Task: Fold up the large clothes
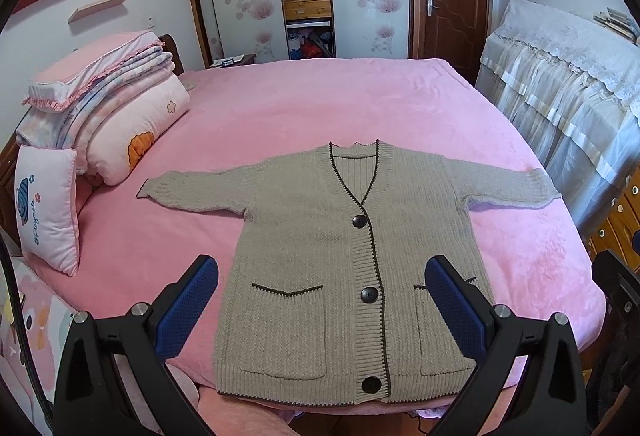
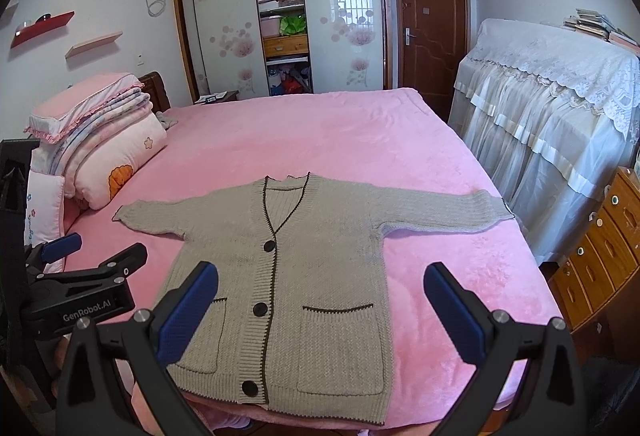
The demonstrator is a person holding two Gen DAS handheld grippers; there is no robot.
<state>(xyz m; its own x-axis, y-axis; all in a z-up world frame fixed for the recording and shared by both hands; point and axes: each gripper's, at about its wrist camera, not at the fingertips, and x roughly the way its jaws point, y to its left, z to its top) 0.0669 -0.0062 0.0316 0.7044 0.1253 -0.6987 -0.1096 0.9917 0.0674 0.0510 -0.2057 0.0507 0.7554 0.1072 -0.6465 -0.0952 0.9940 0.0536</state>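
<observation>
A grey-beige knit cardigan (image 1: 316,260) with dark trim, three dark buttons and two front pockets lies flat and buttoned on the pink bed (image 1: 320,108), sleeves spread out to both sides, hem at the near edge. It also shows in the right wrist view (image 2: 288,276). My left gripper (image 1: 320,300) is open and empty, held above the cardigan's lower half. My right gripper (image 2: 320,308) is open and empty above the cardigan's lower right part. The left gripper also shows in the right wrist view (image 2: 96,256) at the left, open.
Folded pink quilts and pillows (image 1: 108,116) are stacked at the bed's left, with a small cushion (image 1: 44,208) in front. A lace-covered piece of furniture (image 2: 552,140) and a wooden drawer chest (image 2: 600,252) stand right of the bed. A wardrobe (image 2: 280,16) and door are behind.
</observation>
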